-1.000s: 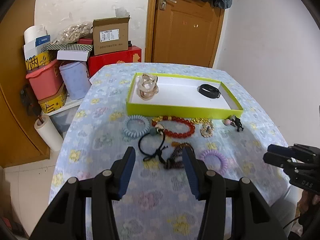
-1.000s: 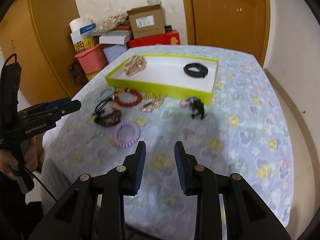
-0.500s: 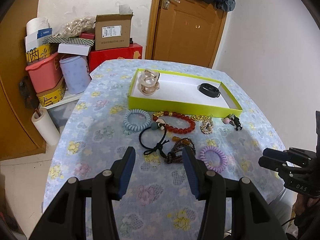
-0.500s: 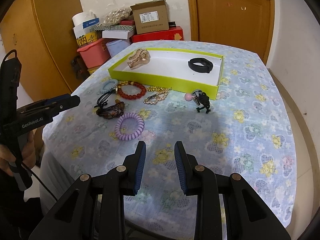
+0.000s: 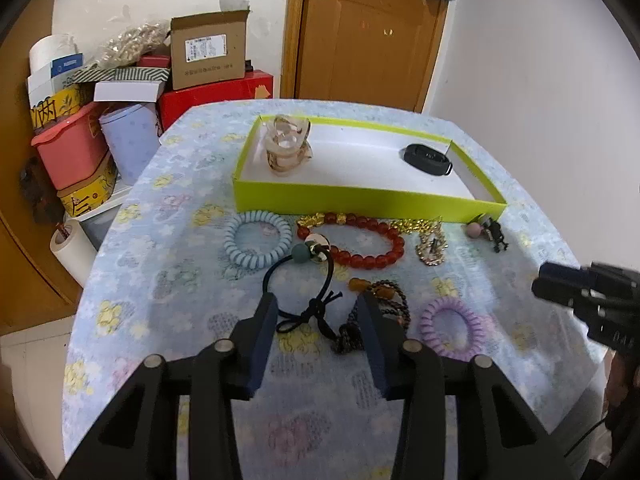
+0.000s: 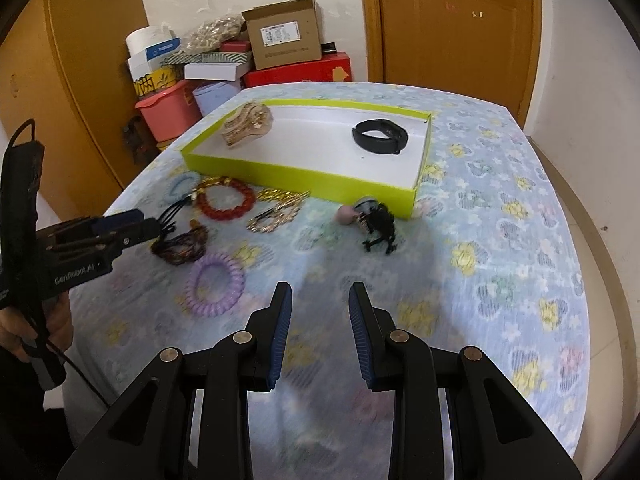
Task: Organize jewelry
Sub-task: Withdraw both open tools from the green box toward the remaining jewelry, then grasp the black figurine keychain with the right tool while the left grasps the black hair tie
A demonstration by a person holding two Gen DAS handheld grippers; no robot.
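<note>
A lime-green tray on the floral tablecloth holds a beige hair claw and a black band. In front of it lie a light-blue coil tie, a red bead bracelet, a gold chain, a black hair tie, a brown bead bracelet, a purple coil tie and a black clip with a pink ball. My left gripper is open over the black hair tie. My right gripper is open and empty, short of the black clip.
Boxes, tubs and paper rolls are stacked on the floor behind the table's far left corner. A brown door stands behind the table. A white wall runs along the right. The table's near edge is close under both grippers.
My left gripper has moved forward and down toward the black hair tie. My right gripper has moved forward toward the black clip. Nothing on the table has moved.
</note>
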